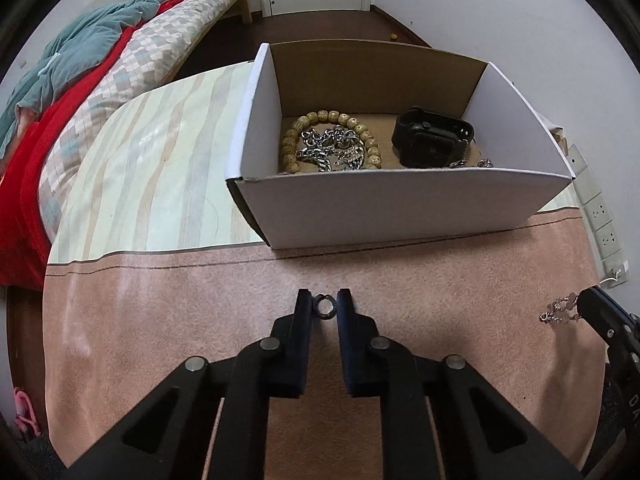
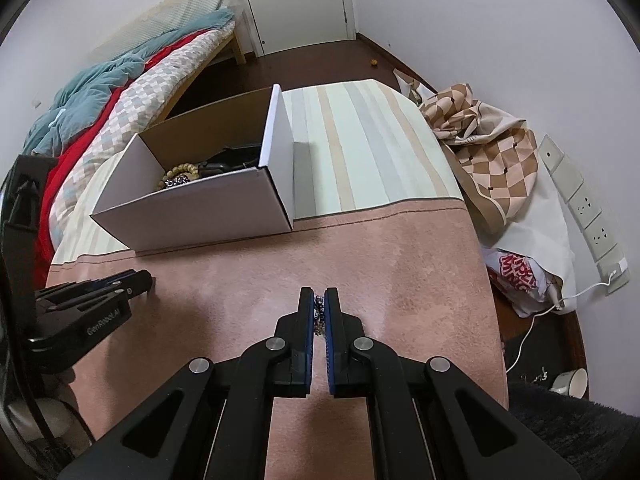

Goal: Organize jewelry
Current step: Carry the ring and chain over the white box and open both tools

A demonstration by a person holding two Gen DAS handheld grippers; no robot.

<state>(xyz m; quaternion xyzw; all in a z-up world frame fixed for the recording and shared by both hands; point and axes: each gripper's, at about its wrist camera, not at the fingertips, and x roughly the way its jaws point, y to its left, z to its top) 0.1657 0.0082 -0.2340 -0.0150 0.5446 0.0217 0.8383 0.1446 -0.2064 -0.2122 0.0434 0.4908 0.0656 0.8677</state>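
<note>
While pinched upright, ring (image 1: 325, 306) looks small, dark, round – open centre

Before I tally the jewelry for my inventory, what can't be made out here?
- Box: left wrist view, near wall hides the floor's front strip.
- Box contents: right wrist view, walls hide most.
- Chain piece: right wrist view, fingers cover most.
- Ring: too small for detail.
</note>
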